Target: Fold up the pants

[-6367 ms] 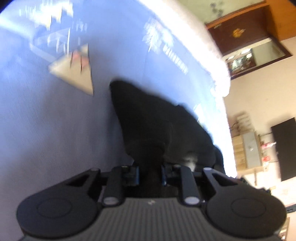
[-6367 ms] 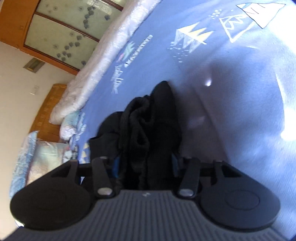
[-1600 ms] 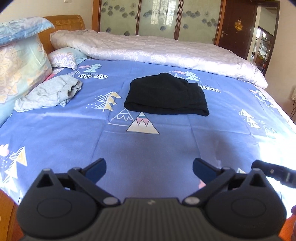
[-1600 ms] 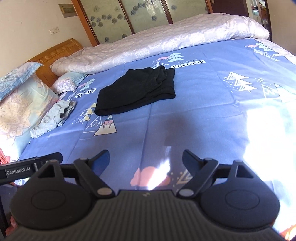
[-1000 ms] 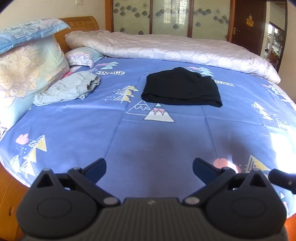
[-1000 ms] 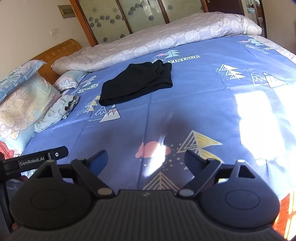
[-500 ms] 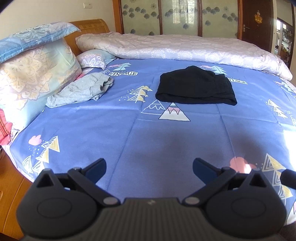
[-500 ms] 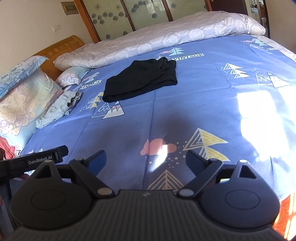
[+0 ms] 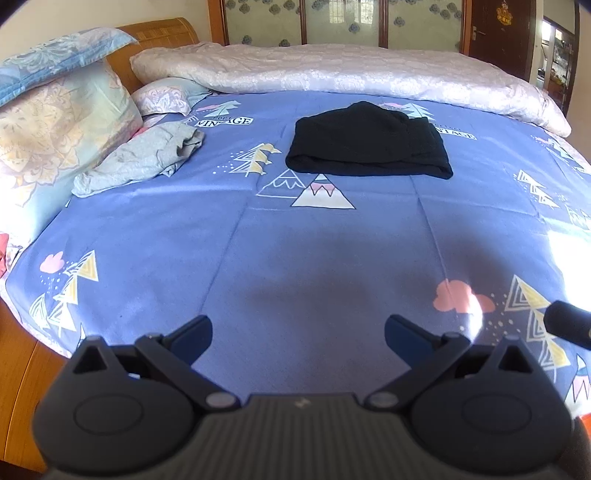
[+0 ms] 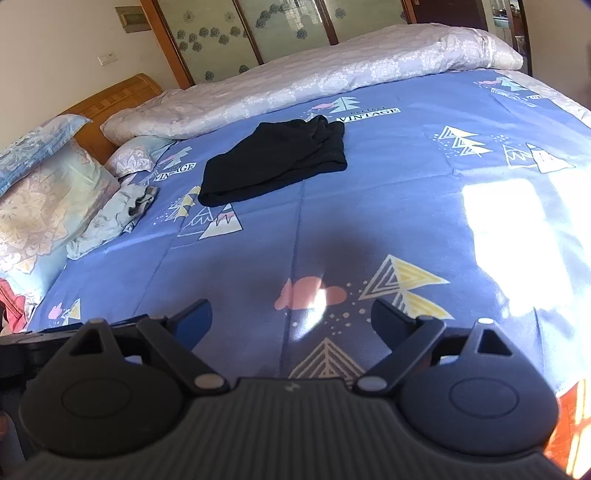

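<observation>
The work surface is a bed covered by a blue sheet (image 9: pixel 332 258) printed with triangular tree and mountain shapes, pink clouds and the word "VINTAGE". Straight crease lines run across the sheet. A patch of bright sunlight falls on its right part in the right wrist view.

The pants (image 9: pixel 367 147) are black and lie folded into a compact rectangle on the far middle of the sheet, well apart from both grippers. In the right wrist view the pants (image 10: pixel 275 162) lie just beyond a white mountain print.

A rolled pale quilt (image 9: pixel 351 70) lies along the far edge of the bed. Pillows (image 9: pixel 55 122) are stacked at the left against a wooden headboard (image 9: pixel 162 31). A crumpled grey garment (image 9: pixel 144 157) lies near the pillows, apart from the pants. Behind the bed stand wood-framed panels of patterned glass (image 10: pixel 258 26), and a dark door (image 9: pixel 502 26) is at the far right.

The left gripper (image 9: pixel 297 332) hangs over the near edge of the sheet with jaws spread wide and nothing between them. The right gripper (image 10: pixel 291 317) is likewise released and empty.
</observation>
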Tool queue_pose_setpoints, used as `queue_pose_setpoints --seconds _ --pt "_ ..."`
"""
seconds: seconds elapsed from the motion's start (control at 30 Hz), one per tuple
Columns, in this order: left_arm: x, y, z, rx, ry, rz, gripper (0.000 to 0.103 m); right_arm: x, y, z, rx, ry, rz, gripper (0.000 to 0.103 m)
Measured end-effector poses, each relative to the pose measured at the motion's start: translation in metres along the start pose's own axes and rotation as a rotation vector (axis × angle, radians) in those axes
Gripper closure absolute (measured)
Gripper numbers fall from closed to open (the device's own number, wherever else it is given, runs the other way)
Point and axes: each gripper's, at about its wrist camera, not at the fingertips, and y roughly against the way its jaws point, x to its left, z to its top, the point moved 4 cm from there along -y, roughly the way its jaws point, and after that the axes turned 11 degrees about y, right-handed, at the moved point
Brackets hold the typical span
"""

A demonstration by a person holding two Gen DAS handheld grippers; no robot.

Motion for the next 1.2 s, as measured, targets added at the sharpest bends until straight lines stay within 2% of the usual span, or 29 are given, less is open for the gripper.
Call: queue_pose_setpoints --seconds 0.2,0.57,1.2 --pt "-0.003 0.008 -0.001 -0.024 0.001 -0.019 0.0 0.003 0.005 -0.005 -0.021 0.008 -0.036 0.008" --pt "-0.007 0.02 0.002 -0.126 -0.046 0.015 0.0 0.004 0.01 -0.006 -0.053 -0.003 -0.081 0.008" --pt "-0.002 0.02 0.002 -0.146 -0.05 0.028 0.0 0.01 0.01 -0.006 -0.063 -0.009 -0.105 0.008"
